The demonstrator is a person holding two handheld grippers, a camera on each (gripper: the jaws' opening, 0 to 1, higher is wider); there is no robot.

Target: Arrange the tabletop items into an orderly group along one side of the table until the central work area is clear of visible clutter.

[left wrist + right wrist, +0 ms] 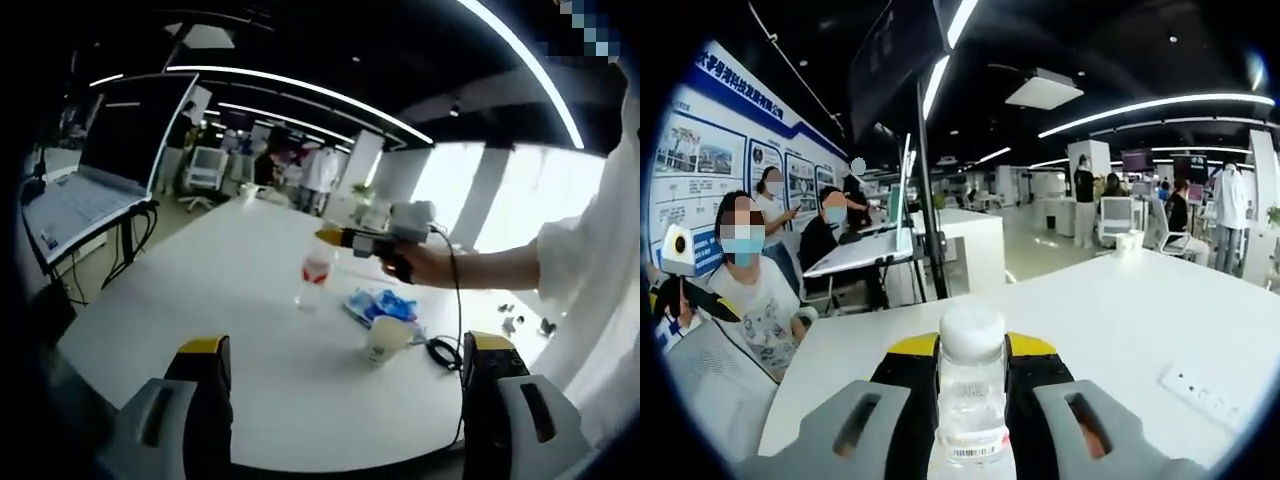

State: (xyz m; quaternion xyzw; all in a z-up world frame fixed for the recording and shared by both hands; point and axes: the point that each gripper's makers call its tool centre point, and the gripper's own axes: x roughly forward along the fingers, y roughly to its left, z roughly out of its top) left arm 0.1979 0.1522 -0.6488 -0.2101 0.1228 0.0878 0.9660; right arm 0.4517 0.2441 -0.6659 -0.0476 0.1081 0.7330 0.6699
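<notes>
While the right hand-held gripper (972, 400) clamps the light, slippery plastic bottle (972, 385) just below its cap, the left hand-held gripper (345, 400) hangs wide open and empty above the tabletop (250, 330).

An open laptop (95, 170) stands at ten o'clock in the left gripper view, with dark cables (135, 240) hanging below it. In the right gripper view, seated people (750, 290) occupy nine o'clock beneath a blue-and-white wall display (730, 150). A white power strip (1208, 395) lies at four o'clock and office chairs (1118, 220) stand at two o'clock.
</notes>
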